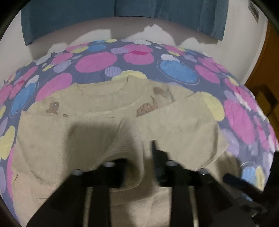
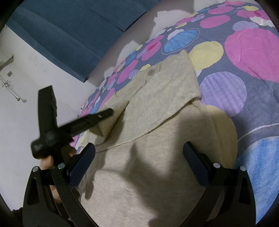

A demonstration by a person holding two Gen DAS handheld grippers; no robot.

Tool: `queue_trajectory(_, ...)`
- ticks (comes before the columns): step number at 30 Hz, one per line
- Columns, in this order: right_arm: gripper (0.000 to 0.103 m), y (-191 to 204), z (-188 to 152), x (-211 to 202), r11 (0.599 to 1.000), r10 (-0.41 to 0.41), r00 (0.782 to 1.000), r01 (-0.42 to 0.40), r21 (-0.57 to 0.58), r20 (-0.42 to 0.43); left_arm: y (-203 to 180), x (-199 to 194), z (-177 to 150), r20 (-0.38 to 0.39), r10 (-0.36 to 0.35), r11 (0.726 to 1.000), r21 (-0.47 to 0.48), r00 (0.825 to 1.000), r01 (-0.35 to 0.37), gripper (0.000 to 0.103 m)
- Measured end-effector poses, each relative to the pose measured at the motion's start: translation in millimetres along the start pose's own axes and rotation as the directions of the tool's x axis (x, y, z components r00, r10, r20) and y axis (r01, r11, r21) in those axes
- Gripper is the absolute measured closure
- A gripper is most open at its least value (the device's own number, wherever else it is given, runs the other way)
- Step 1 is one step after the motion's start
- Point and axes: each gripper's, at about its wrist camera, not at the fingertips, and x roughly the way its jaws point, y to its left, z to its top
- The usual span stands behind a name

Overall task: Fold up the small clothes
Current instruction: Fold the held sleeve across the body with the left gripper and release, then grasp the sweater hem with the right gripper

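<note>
A small beige sweater [image 1: 104, 97] with brown bear prints lies flat on the bedspread, collar at the far side. Its right sleeve [image 1: 183, 122] is folded in over the body. My left gripper [image 1: 136, 155] hovers low over the sweater's near part, jaws apart, with a loose ridge of the knit [image 1: 129, 139] standing between them; cloth drapes over and hides the left finger. In the right wrist view the sweater [image 2: 157, 139] fills the middle. My right gripper [image 2: 139, 158] is open wide just above it, nothing between its blue pads [image 2: 83, 162]. The left gripper [image 2: 104, 114] shows there at the folded sleeve's edge.
The bedspread [image 1: 97, 62] is grey-blue with pink, blue, yellow and lilac circles. A blue padded panel [image 1: 73, 15] and a white wall [image 2: 26, 113] stand beyond the bed. A wooden door [image 1: 268, 73] is at the right. A hand [image 2: 47, 161] holds the left gripper.
</note>
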Motion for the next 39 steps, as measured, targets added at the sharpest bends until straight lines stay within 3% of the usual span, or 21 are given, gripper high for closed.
queue_trajectory(2,0.002,0.4,0.0,0.2,1.0,0.0,1.0,0.0,0.0,-0.001,0.9,-15.7,-2.3,0.047,0.007,1.0,0.017,0.999,-0.008,0.036)
queue_trajectory(5,0.002,0.1,-0.5,-0.4,1.0,-0.002,1.0,0.002,0.0,0.0,11.2,-47.1,-5.1,0.129,0.002,1.0,0.023,0.992,-0.005,0.029)
queue_trajectory(15,0.002,2.8,0.1,-0.2,1.0,0.004,1.0,-0.004,-0.001,0.001,91.8,-113.9,-34.1,0.198,-0.047,0.996,-0.064,0.979,0.06,0.025)
queue_trajectory(18,0.002,7.0,0.5,-2.9,0.999,-0.038,0.999,0.038,0.006,-0.004,113.2,-120.5,-47.8,0.205,0.086,0.996,-0.044,0.975,-0.079,0.025)
queue_trajectory(21,0.002,28.7,1.3,-8.9,0.994,-0.098,0.995,0.099,-0.036,0.009,144.7,-109.3,-64.9,0.157,0.236,0.972,-0.044,0.959,-0.232,0.025)
queue_trajectory(23,0.002,56.8,0.5,-1.6,0.967,-0.198,0.98,0.195,-0.16,-0.003,163.0,-100.9,-72.3,0.118,0.284,0.958,-0.072,0.951,-0.277,0.025)
queue_trajectory(26,0.003,102.7,-7.2,31.7,0.833,-0.402,0.915,0.378,-0.404,0.029,185.4,-86.9,-78.9,0.058,0.315,0.944,-0.121,0.947,-0.307,0.025)
queue_trajectory(28,0.003,118.9,-12.1,56.9,0.753,-0.476,0.879,0.43,-0.498,0.04,195.1,-79.0,-81.4,0.025,0.323,0.937,-0.145,0.946,-0.317,0.025)
queue_trajectory(30,0.003,125.5,-14.4,78.0,0.707,-0.512,0.857,0.455,-0.541,0.051,201.9,-74.5,-83.6,0.01,0.321,0.935,-0.165,0.947,-0.315,0.025)
queue_trajectory(35,0.003,127.4,-8.5,120.8,0.656,-0.561,0.824,0.5,-0.565,0.078,218.9,-60.7,-82.2,-0.021,0.302,0.928,-0.223,0.953,-0.299,0.025)
queue_trajectory(37,0.003,128.1,-4.0,127.7,0.661,-0.561,0.824,0.504,-0.556,0.08,225.2,-55.8,-83.6,-0.038,0.293,0.924,-0.247,0.955,-0.294,0.025)
queue_trajectory(39,0.003,126.9,3.6,128.3,0.691,-0.543,0.835,0.502,-0.521,0.085,233.2,-50.2,-85.1,-0.057,0.27,0.919,-0.282,0.961,-0.275,0.025)
